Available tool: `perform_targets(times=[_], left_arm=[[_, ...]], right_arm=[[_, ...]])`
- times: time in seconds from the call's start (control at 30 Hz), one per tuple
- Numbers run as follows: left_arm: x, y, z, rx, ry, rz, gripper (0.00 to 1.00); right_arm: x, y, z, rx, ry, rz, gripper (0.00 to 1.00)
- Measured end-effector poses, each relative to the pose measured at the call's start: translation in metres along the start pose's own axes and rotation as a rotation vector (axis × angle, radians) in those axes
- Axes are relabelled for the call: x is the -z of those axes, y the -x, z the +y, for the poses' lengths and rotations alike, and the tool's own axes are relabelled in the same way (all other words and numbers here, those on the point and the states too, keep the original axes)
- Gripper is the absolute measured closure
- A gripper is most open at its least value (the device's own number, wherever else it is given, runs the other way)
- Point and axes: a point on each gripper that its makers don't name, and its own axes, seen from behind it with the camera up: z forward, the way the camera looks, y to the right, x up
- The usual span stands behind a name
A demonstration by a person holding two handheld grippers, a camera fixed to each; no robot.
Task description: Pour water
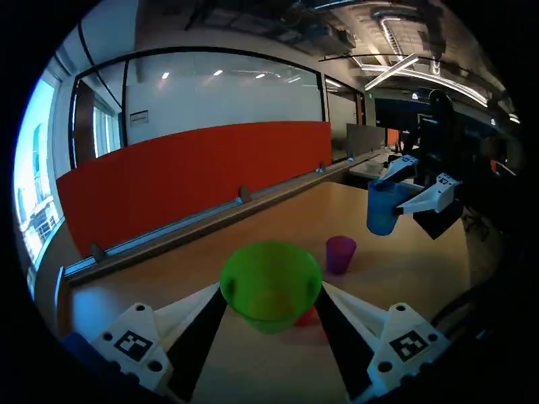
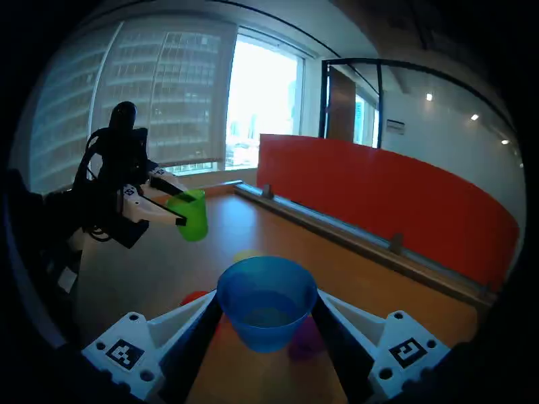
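Pinching green cup (image 1: pixel 271 273) in left gripper (image 1: pixel 271 293), blue cup (image 2: pixel 267 296) in right gripper (image 2: pixel 267 311), both upright above the table (image 1: pixel 404 269); I judge pouring not yet begun

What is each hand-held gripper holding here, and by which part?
The left hand-held gripper holds a green cup by its side walls, just below the rim. The right hand-held gripper holds a blue cup the same way.

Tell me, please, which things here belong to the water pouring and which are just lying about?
In the job: green cup in the left gripper; blue cup in the right gripper.
Lying about, probably: purple cup, red item, yellow item on the table.
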Motion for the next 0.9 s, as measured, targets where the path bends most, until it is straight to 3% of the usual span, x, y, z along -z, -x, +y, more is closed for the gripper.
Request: perform_targets(times=[0.57,0.9], left_arm=[[0.008,-0.024,0.017,0.028,0.024,0.103,0.14],[0.01,-0.029,0.03,0.023,0.034,0.131,0.14]], right_arm=[[0.004,-0.022,-0.001,0.008,0.005,0.082,0.09],[0.005,-0.028,-0.003,0.015,0.002,0.112,0.09]])
